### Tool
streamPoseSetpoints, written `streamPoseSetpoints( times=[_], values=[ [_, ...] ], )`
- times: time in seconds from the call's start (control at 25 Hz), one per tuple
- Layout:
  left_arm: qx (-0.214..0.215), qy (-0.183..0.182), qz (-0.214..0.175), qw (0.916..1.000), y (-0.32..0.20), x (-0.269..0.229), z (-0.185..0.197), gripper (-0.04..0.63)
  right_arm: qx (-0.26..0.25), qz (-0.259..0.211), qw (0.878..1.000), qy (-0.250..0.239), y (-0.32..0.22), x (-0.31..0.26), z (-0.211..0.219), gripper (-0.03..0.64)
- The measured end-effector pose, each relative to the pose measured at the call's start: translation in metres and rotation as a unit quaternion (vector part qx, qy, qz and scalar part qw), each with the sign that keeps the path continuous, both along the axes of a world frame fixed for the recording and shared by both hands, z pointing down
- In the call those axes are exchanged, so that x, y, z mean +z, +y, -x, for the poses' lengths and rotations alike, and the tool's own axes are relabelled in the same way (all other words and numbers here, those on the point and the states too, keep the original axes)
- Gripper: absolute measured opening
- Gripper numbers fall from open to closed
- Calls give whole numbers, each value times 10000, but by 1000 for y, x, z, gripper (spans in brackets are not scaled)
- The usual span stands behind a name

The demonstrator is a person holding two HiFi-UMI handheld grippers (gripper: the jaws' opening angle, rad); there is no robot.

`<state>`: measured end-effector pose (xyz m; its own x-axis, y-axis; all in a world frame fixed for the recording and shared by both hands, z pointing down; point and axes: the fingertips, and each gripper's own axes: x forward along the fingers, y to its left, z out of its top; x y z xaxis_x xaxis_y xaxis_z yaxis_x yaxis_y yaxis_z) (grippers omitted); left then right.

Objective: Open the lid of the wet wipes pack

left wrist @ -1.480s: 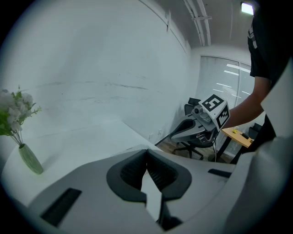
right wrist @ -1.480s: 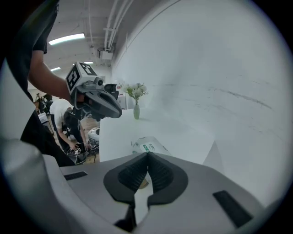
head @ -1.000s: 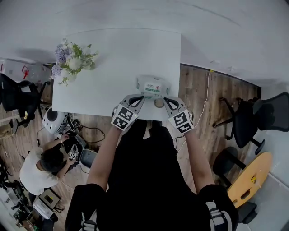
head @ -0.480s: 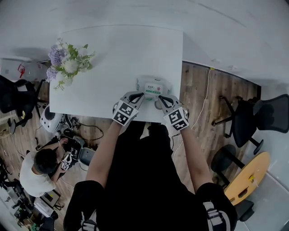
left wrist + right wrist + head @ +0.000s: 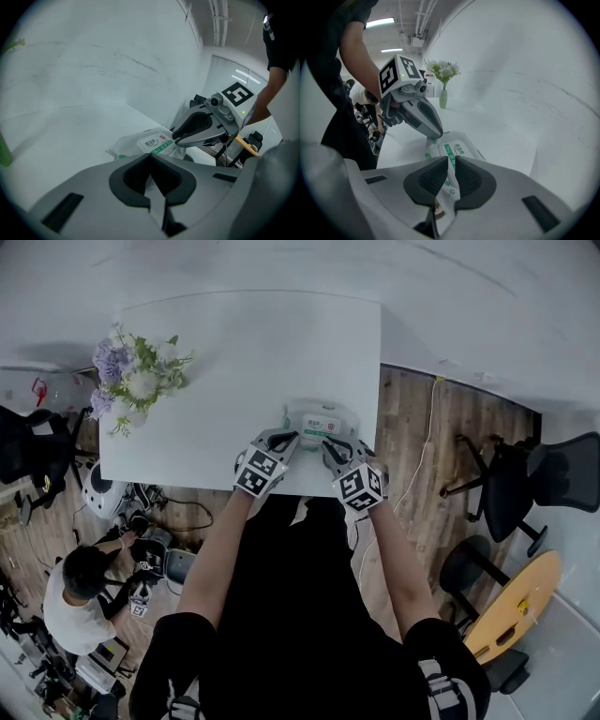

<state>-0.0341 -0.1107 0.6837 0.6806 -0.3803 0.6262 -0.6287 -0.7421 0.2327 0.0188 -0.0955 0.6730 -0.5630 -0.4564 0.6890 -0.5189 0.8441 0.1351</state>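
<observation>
The wet wipes pack (image 5: 321, 421), white with a green-striped lid label, lies flat near the front edge of the white table (image 5: 234, 352). My left gripper (image 5: 284, 438) is at its left end, and in the left gripper view the jaws are shut on the pack's (image 5: 151, 142) thin white edge. My right gripper (image 5: 331, 446) is at the pack's near right end. In the right gripper view its jaws pinch a white strip of the pack (image 5: 458, 149) between the pads. The left gripper (image 5: 417, 115) shows there beyond the pack, and the right gripper (image 5: 202, 127) shows in the left gripper view.
A vase of flowers (image 5: 133, 371) stands at the table's left end, well away from the pack. A person (image 5: 80, 592) crouches on the floor at the left among equipment. Office chairs (image 5: 525, 486) and a round wooden table (image 5: 520, 606) are on the right.
My right gripper has moved left and in onto the pack's near end and closed on it. The left gripper has stayed at the pack's left end.
</observation>
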Motion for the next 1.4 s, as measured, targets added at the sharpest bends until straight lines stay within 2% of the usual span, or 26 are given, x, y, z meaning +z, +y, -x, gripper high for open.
streamPoseSetpoints(
  times=[0.2, 0.76, 1.12, 1.4],
  values=[
    [47, 4, 63, 10000, -2, 5, 1, 21, -208, -181, 9989, 390, -1, 11, 5, 91],
    [55, 40, 152, 9999, -3, 13, 0, 21, -868, -617, 9870, 1206, 5, 23, 12, 92],
    [55, 37, 154, 9999, -2, 15, 1, 21, -927, -826, 9827, 1377, 3, 23, 17, 92],
    [81, 47, 194, 9998, -2, 17, -1, 21, -973, -785, 9822, 1404, 1, 23, 18, 91]
  ],
)
